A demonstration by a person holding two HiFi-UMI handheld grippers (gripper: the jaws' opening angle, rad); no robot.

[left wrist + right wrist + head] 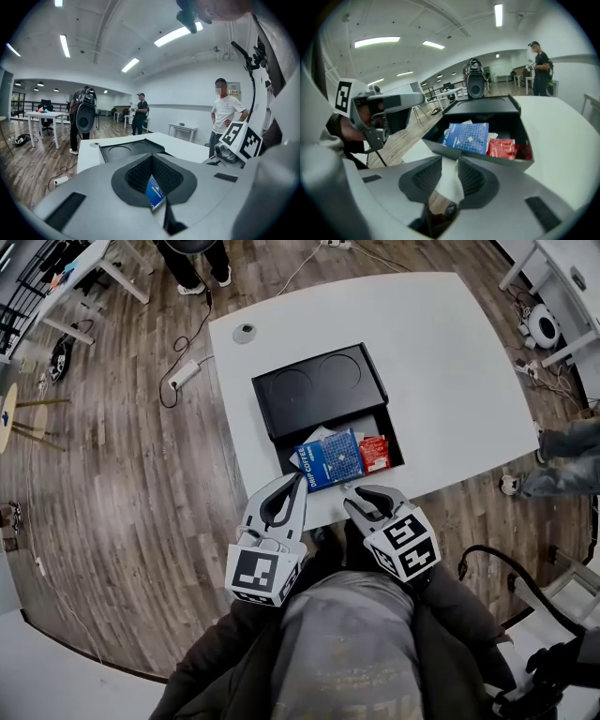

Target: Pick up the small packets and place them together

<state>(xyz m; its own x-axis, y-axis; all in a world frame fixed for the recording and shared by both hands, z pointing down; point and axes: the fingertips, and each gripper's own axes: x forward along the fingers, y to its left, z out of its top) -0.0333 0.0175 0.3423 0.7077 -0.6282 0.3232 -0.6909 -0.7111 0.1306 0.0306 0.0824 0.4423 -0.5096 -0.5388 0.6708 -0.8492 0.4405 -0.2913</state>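
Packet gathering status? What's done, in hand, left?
Done: blue packet and red packet lie side by side in the open compartment of the black box, with pale packets under the blue one. In hand: nothing. The left gripper is shut and empty, and the right gripper is open and empty. Both are at the near edge of the white table. Left: no loose packets show elsewhere on it.

Left gripper (292,481): near left, jaw tips together, pointing far.
Right gripper (361,496): near right, jaws apart, tilted down.
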